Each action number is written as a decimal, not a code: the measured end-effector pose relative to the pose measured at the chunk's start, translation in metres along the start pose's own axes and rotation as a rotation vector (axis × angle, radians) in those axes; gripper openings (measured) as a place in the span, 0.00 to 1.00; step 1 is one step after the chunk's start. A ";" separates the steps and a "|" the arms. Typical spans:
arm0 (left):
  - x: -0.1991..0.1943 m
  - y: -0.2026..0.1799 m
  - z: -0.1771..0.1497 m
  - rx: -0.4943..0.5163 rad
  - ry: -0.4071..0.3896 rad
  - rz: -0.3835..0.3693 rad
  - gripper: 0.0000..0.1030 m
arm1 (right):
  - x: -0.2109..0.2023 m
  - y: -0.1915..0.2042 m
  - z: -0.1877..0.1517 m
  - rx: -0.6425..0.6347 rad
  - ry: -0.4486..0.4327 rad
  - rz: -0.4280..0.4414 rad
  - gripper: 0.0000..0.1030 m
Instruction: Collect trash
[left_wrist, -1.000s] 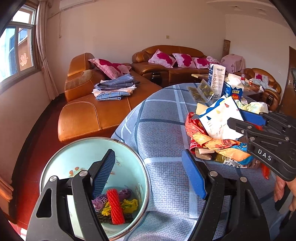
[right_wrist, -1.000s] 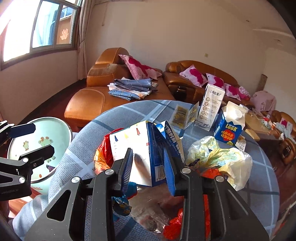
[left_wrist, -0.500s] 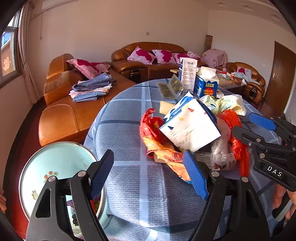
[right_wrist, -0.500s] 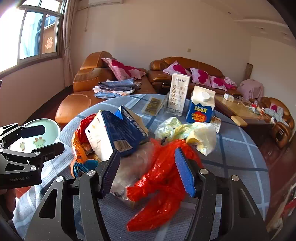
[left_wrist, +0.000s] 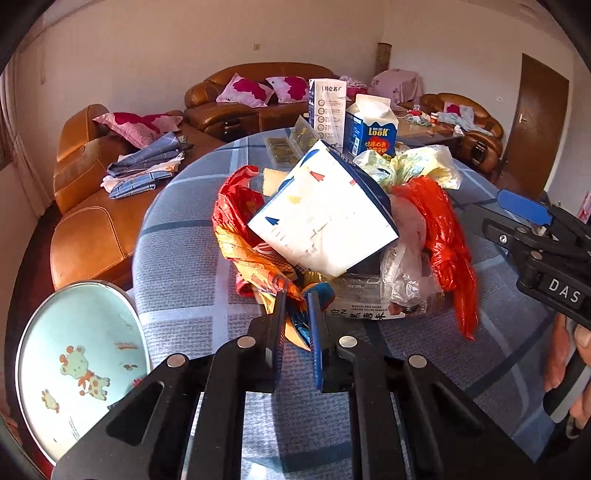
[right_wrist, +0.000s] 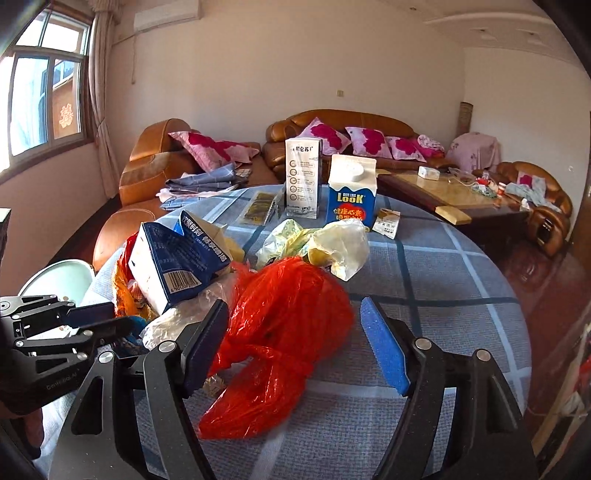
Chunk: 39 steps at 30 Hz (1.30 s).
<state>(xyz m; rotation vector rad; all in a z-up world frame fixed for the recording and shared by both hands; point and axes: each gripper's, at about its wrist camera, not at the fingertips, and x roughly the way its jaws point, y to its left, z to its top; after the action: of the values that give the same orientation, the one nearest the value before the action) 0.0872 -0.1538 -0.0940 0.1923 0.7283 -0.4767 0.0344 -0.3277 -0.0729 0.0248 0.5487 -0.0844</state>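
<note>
While the trash pile (left_wrist: 332, 229) sits heaped near the middle of the round surface (left_wrist: 184, 266), the left gripper (left_wrist: 295, 314) has its jaws drawn close together on the near edge of the heap, pinching an orange and blue crumpled wrapper (left_wrist: 291, 295) that sticks out toward the camera. Above that wrapper a white and blue carton (left_wrist: 325, 214) lies tilted on top of the pile, with a red foil bag (left_wrist: 236, 199) to its left and a clear plastic bag (left_wrist: 406, 273) to its right.

Seen from the right wrist, the right gripper (right_wrist: 295, 347) has its jaws spread wide, one on each side of a red plastic bag (right_wrist: 284, 332) that lies at the right of the heap; the left finger sits just beside the bag, the right finger stands apart from it. Behind the red bag rests a pale yellow plastic bag (right_wrist: 332, 247), and farther back two upright cartons stand side by side, a blue milk carton (right_wrist: 351, 195) and a tall white carton (right_wrist: 303, 177). A pale green bin (left_wrist: 77, 362) with a giraffe print stands beside the surface at lower left. Brown leather sofas (right_wrist: 159, 162) line the wall beyond.
</note>
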 end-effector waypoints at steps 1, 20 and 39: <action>-0.004 0.004 0.000 -0.005 -0.007 0.000 0.09 | 0.000 0.001 0.001 0.007 -0.001 0.009 0.73; -0.047 0.053 -0.001 -0.080 -0.126 0.050 0.06 | 0.016 0.037 0.032 -0.030 -0.022 0.176 0.92; -0.042 0.069 -0.005 -0.103 -0.114 0.081 0.06 | 0.081 0.077 0.047 -0.368 0.124 0.341 0.85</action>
<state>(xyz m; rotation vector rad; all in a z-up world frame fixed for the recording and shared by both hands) 0.0907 -0.0767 -0.0693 0.0966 0.6294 -0.3688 0.1346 -0.2594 -0.0755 -0.2360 0.6697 0.3532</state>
